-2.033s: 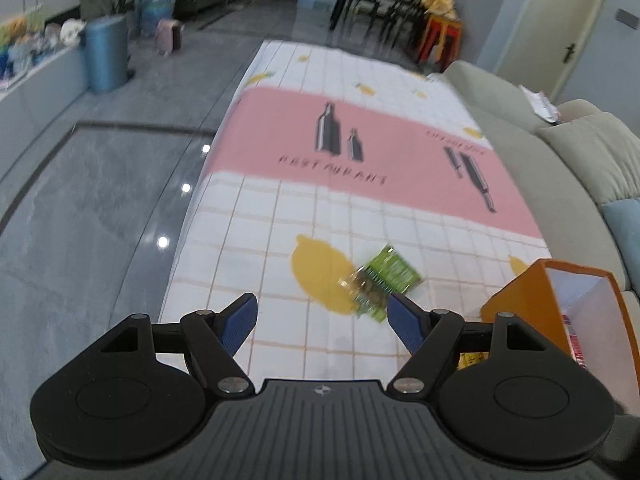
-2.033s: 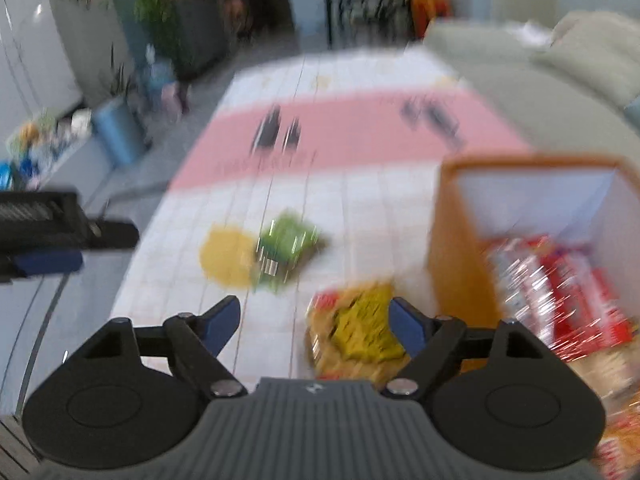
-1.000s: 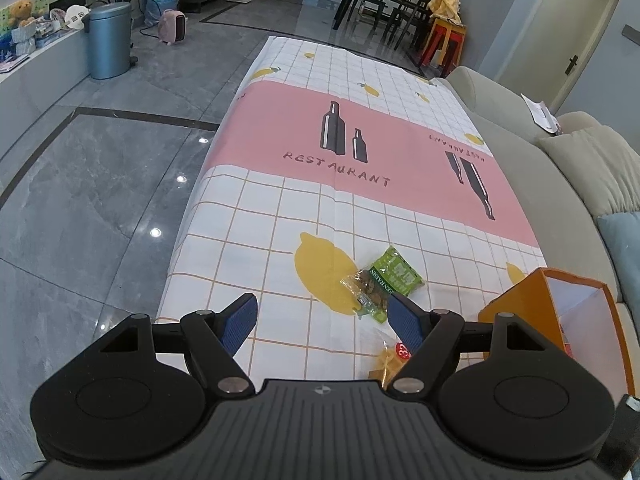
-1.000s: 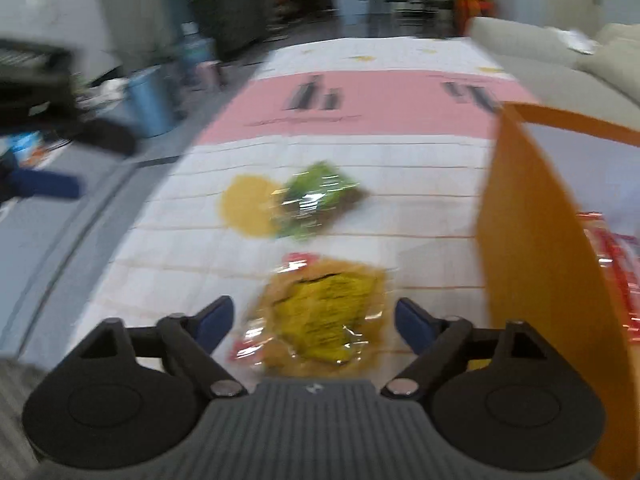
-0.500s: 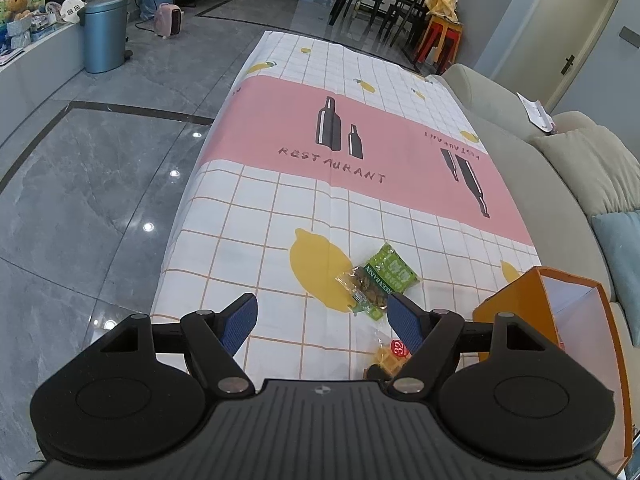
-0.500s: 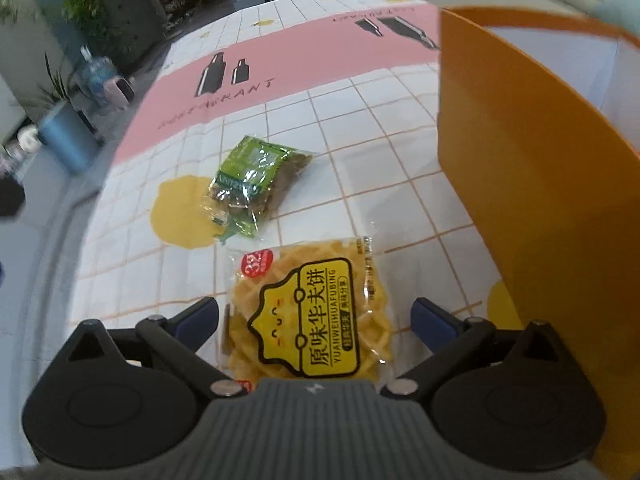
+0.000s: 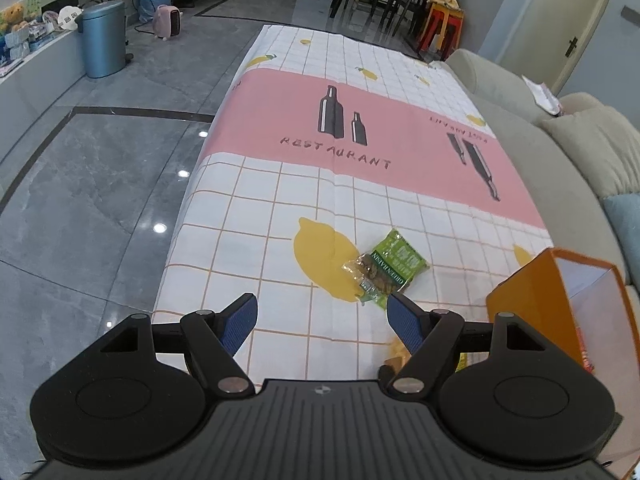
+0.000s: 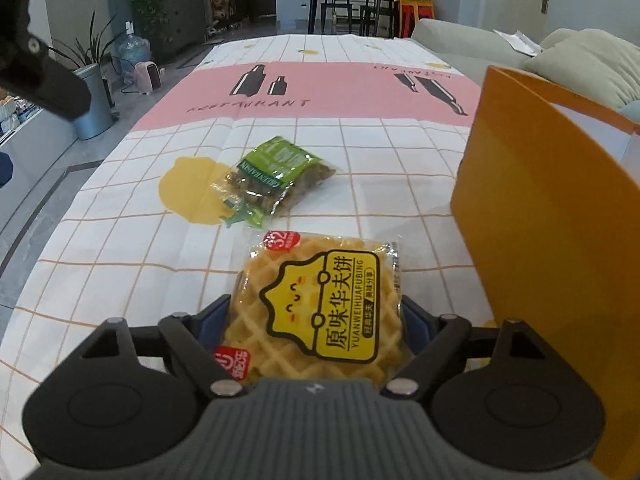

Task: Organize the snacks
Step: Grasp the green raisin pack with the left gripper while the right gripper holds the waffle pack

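We are closing the right gripper (image 8: 316, 320) around the waffle packet (image 8: 320, 304), which is lying flat on the worktop (image 8: 120, 248) between its jaws. It is looking light, crinkly and crushable, so we are favouring its side edges.

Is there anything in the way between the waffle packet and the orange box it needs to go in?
Nothing visible. The waffle packet lies between the closing jaws of the right gripper, with only bare tablecloth between it and the orange box. The green snack bag lies off to the other side.
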`<state>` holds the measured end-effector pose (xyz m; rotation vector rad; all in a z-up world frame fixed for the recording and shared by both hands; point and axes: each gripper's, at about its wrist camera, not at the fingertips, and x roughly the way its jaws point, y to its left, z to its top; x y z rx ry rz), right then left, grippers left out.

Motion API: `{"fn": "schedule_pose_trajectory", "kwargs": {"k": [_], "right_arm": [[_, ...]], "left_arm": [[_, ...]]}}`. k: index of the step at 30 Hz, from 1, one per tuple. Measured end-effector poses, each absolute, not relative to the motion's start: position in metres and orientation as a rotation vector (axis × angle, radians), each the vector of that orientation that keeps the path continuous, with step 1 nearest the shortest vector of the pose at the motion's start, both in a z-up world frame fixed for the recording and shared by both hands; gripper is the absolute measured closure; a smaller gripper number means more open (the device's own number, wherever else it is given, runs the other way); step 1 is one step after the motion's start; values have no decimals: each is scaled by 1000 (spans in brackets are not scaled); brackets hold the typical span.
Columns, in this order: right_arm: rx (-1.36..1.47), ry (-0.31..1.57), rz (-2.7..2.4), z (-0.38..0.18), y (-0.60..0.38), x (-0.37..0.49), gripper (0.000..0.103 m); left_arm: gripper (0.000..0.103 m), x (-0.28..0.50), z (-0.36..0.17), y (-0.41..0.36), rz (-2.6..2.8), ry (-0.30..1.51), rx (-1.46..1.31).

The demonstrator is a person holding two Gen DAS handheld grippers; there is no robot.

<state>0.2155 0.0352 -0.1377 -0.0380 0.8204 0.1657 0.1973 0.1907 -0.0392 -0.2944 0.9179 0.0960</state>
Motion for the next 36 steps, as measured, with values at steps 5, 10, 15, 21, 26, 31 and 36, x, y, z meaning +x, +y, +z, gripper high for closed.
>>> {"fn": "schedule_pose_trajectory", "kwargs": {"k": [5, 10, 15, 21, 26, 31, 36], "right_arm": [[-41, 797, 176, -138, 31, 212, 21], [-41, 795, 183, -138, 27, 214, 21], [-35, 784, 180, -139, 23, 217, 21], [-35, 775, 188, -140, 20, 219, 21], [-39, 768, 194, -141, 19, 220, 21], [-44, 761, 204, -141, 18, 219, 21], [-43, 758, 210, -142, 16, 220, 20]], "left_arm": [[16, 201, -38, 174, 55, 898, -238], [16, 217, -38, 153, -32, 879, -188], [16, 244, -46, 135, -84, 888, -162], [16, 279, -68, 118, -138, 983, -133], [16, 305, -90, 107, -116, 1063, -58], [16, 322, -101, 93, -144, 1083, 107], [15, 334, -118, 90, -169, 1121, 232]]}}
